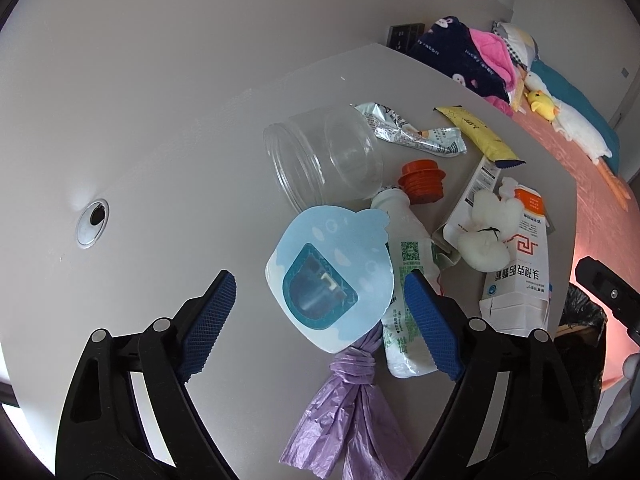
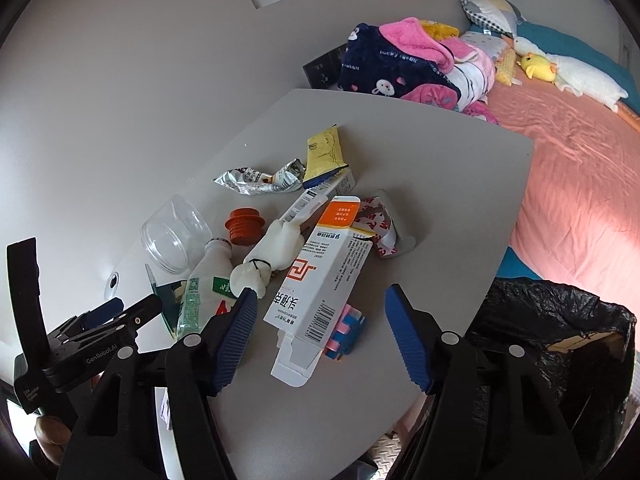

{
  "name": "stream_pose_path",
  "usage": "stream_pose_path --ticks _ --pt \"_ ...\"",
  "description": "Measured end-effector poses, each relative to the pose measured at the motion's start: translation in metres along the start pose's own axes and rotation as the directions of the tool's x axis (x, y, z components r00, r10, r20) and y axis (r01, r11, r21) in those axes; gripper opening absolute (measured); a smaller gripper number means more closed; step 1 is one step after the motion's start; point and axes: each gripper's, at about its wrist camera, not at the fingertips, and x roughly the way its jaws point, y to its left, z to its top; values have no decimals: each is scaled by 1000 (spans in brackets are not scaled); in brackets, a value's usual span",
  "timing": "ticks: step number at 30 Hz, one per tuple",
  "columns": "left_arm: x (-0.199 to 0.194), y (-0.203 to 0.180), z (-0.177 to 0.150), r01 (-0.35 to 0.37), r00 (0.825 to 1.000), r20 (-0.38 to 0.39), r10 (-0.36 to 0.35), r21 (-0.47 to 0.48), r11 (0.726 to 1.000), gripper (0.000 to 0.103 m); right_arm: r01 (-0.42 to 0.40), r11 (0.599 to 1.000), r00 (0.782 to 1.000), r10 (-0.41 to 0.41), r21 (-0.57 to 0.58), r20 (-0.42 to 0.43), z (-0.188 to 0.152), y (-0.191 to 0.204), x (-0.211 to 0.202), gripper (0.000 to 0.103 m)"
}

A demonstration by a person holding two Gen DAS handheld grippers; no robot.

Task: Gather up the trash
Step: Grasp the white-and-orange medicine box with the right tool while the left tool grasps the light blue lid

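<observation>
Trash: a loose heap on the far right part of the table point(image 2: 460, 184), near its right edge.
Blue packet point(image 1: 332, 276): flat, light blue with a dark window, lying over the white bottle point(image 1: 408, 276) and over the knot of a purple bag point(image 1: 344, 408).
Left gripper point(image 1: 320, 308): fingers spread wide, holding nothing; the blue packet sits between the blue pads, which do not touch it.
Medicine box point(image 2: 320, 288): white with orange, end flap open, lying flat at the near side of the heap, partly over a pink and blue object point(image 2: 346, 332).
Right gripper point(image 2: 320, 328): fingers spread wide and holding nothing, poised over the box's open end.
Other pieces: clear jar point(image 1: 324, 156) on its side, orange cap point(image 1: 422, 178), crumpled silver wrapper point(image 1: 412, 132), yellow packet point(image 1: 480, 136), white cloth lump point(image 1: 488, 232) on the box.
Surface: plain grey table, with a round cable hole point(image 1: 93, 222) well left of the heap.
Bin point(image 2: 560, 328): lined with black plastic, just beyond the table's right edge.
Room: a bed with a pink sheet point(image 2: 580, 160) behind the table, with piled blankets point(image 2: 404, 68), a yellow duck toy point(image 2: 538, 66) and pillows; pale wall to the left.
</observation>
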Motion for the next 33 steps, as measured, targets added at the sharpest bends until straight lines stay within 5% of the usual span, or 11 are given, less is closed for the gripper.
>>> stream_pose_path --ticks 13,20,27,33 --pt "18 2 5 -30 999 -19 30 -11 999 83 -27 995 996 36 101 -86 8 -20 49 64" --pt "29 15 3 7 997 -78 -13 -75 997 41 -108 982 988 123 155 -92 10 -24 61 52" --pt "24 28 -3 16 997 -69 -25 -124 992 37 -140 979 984 154 145 -85 15 -13 64 36" --pt "12 48 -5 41 999 -20 -45 -196 980 25 -154 982 985 161 107 -55 12 -3 55 12"
